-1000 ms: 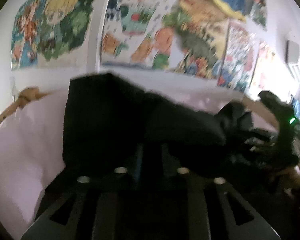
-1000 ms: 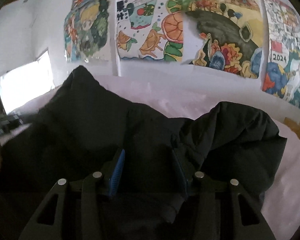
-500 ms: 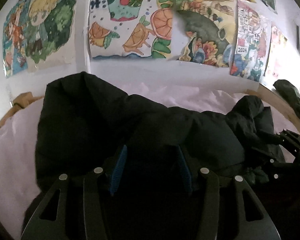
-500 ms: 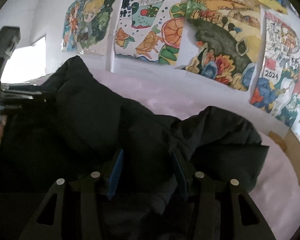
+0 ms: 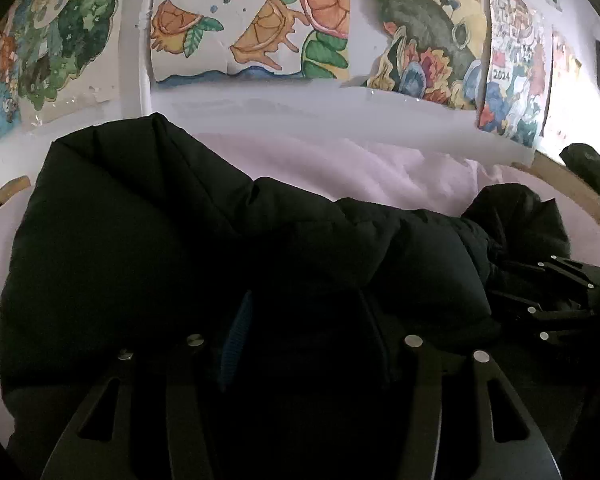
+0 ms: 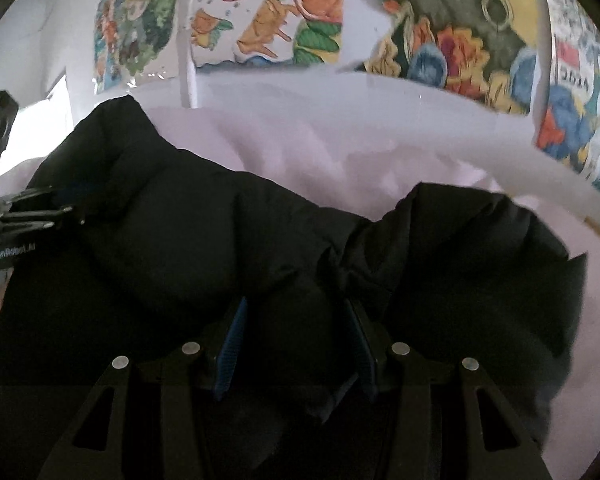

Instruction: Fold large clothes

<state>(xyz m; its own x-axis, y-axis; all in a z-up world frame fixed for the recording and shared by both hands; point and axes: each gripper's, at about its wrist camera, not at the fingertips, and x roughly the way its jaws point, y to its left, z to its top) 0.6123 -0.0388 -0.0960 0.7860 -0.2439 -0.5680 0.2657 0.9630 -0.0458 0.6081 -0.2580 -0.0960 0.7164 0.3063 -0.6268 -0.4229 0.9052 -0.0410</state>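
Observation:
A black puffer jacket point(image 5: 148, 240) lies bunched on a pale pink bed sheet point(image 5: 340, 164); it also fills the right wrist view point(image 6: 204, 240). My left gripper point(image 5: 304, 320) has its blue-padded jaws closed on a thick fold of the jacket. My right gripper point(image 6: 296, 332) likewise grips a fold of jacket between its blue pads. The right gripper's body shows at the right edge of the left view point(image 5: 556, 296); the left gripper's body shows at the left edge of the right view point(image 6: 16, 224).
A white wall with colourful paintings point(image 5: 260, 20) rises behind the bed. A wooden bed frame edge point(image 5: 564, 184) runs along the right, with a dark object point(image 5: 584, 164) on it.
Both grippers have moved forward and lower toward the wall, carrying the jacket's folded edge; the wall paintings loom larger. The grip on the jacket has not changed.

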